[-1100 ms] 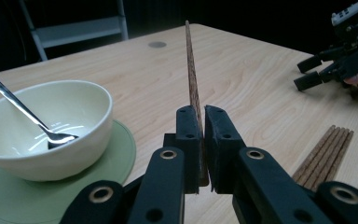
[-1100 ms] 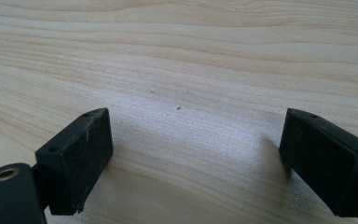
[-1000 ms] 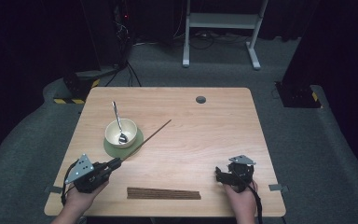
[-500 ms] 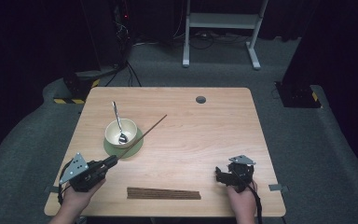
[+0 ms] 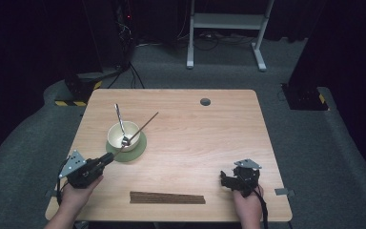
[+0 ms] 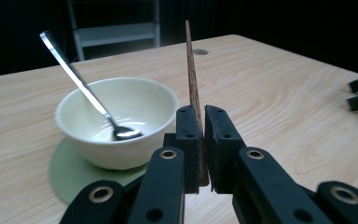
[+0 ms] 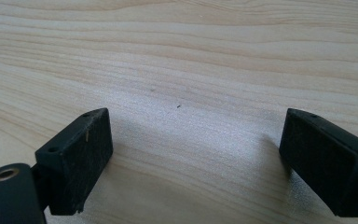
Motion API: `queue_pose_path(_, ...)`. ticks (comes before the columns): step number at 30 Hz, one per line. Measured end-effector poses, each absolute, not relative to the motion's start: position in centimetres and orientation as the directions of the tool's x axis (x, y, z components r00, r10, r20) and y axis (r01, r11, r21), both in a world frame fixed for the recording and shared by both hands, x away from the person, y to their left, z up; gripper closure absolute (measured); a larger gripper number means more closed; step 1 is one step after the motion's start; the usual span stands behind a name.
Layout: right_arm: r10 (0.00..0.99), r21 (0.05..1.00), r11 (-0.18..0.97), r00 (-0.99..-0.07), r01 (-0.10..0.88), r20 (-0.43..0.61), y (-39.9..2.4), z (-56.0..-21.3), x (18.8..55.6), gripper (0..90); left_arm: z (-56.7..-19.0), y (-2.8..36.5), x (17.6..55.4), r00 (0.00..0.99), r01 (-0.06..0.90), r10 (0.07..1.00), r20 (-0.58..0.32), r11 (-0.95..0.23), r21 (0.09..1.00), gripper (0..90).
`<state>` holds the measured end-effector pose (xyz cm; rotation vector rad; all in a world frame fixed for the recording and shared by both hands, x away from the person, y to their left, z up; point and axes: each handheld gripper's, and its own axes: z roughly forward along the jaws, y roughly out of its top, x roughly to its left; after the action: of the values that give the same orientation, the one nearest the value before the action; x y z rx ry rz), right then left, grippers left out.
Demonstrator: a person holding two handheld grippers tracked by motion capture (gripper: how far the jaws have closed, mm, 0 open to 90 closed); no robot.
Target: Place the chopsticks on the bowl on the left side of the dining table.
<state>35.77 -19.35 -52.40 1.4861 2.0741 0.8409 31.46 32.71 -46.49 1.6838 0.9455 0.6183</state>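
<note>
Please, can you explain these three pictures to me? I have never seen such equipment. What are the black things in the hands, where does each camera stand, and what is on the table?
A person sits at a wooden table and holds one hand-operated tool in each hand; there is no robot arm. The high view looks down from above. The other two cameras ride on the tools and look along their black jaws.

The left tool is shut on a thin brown wooden stick, which points up and away past the bowl. The right tool rests near the table's front edge, its jaws wide open above bare wood, holding nothing.

On the table stands a cream bowl on a green coaster, with a metal spoon leaning inside. Near the front edge lies a row of brown sticks.
</note>
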Motion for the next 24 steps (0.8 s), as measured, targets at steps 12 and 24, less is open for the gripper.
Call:
queue_pose_path(12, 0.948, 0.702, 0.233, -0.318, 0.673, -0.010, -19.4, -52.4, 35.8, 9.1, -47.2, 34.7, 33.0, 0.488, 0.309, 0.871, -0.060, -0.108, 0.945, 84.3)
queue_pose_path(24, 0.949, 0.701, 0.233, -0.315, 0.674, -0.013, -19.3, -52.4, 35.7, 9.0, -48.4, 36.3, 33.9, 0.444, 0.339, 0.891, -0.097, -0.067, 0.938, 84.3)
